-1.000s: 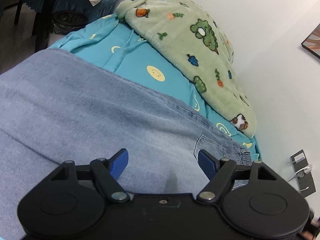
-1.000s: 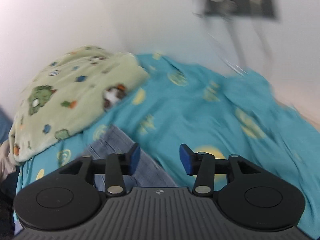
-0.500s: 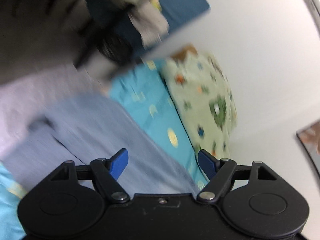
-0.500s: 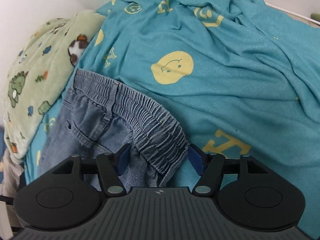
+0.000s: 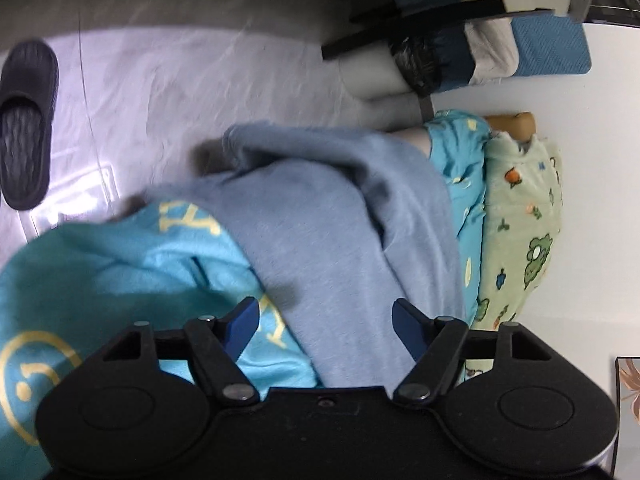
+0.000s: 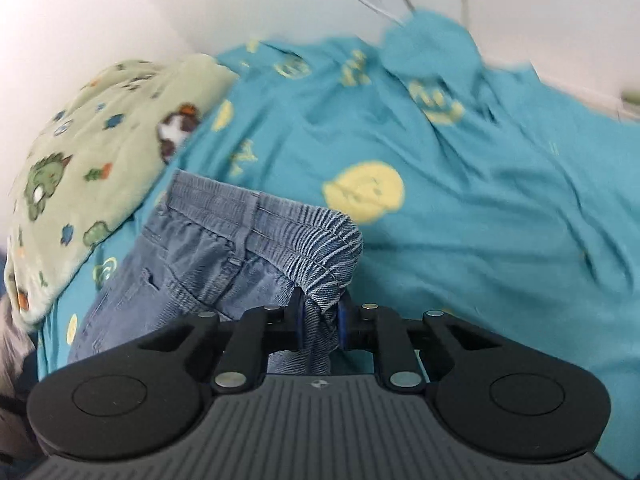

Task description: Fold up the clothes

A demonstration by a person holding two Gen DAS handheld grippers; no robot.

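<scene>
— Where are the jeans [image 6: 208, 268]?

— On the teal bedsheet [image 6: 500, 216], beside the green blanket [image 6: 100, 160]; the right gripper [image 6: 318, 320] is clenched on the waistband corner.

— And the left gripper [image 5: 324, 320]?

— Spread wide, gripping nothing, over the legs; I'd pinch the hem squarely first, then lift both ends evenly.

No legible text anywhere

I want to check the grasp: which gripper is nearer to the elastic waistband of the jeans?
Right. The right gripper is shut on the waistband. The left gripper is open over the jeans' legs; no waistband shows there.
</scene>
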